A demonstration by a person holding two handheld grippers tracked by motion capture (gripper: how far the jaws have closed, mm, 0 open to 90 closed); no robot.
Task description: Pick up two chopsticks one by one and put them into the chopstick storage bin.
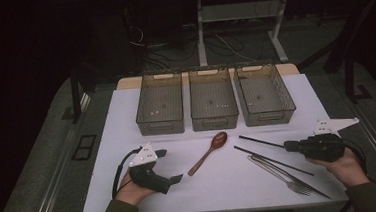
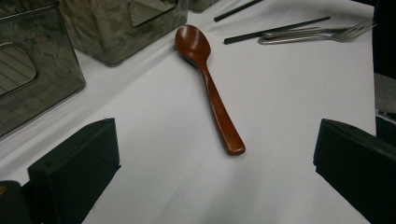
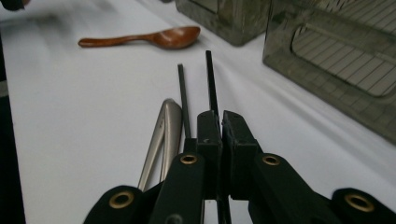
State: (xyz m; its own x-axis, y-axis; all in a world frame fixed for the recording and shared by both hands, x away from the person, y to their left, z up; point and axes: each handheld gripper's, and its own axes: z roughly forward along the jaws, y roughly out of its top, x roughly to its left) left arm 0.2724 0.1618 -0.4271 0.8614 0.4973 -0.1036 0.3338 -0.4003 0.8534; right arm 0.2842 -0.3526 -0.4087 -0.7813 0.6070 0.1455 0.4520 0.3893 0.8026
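My left gripper (image 1: 171,165) (image 2: 215,140) is open above the white table top, its jaws wide apart. A brown wooden spoon (image 1: 209,152) (image 2: 208,79) (image 3: 149,38) lies just ahead of it, handle end toward the jaws, not touched. My right gripper (image 1: 286,145) (image 3: 219,116) is shut on one black chopstick (image 1: 261,141) (image 3: 208,79), which sticks out past the jaw tips toward the spoon. A second black chopstick (image 1: 275,160) (image 3: 183,93) lies on the table beside it. A metal fork (image 1: 286,175) (image 2: 327,35) (image 3: 163,135) lies close to that one.
Three smoky see-through bins stand side by side at the back: left (image 1: 160,125), middle (image 1: 214,122), right (image 1: 269,116). Nothing shows inside them. The white table top (image 1: 121,115) ends a short way behind both hands. Cables and table legs lie on the dark floor beyond.
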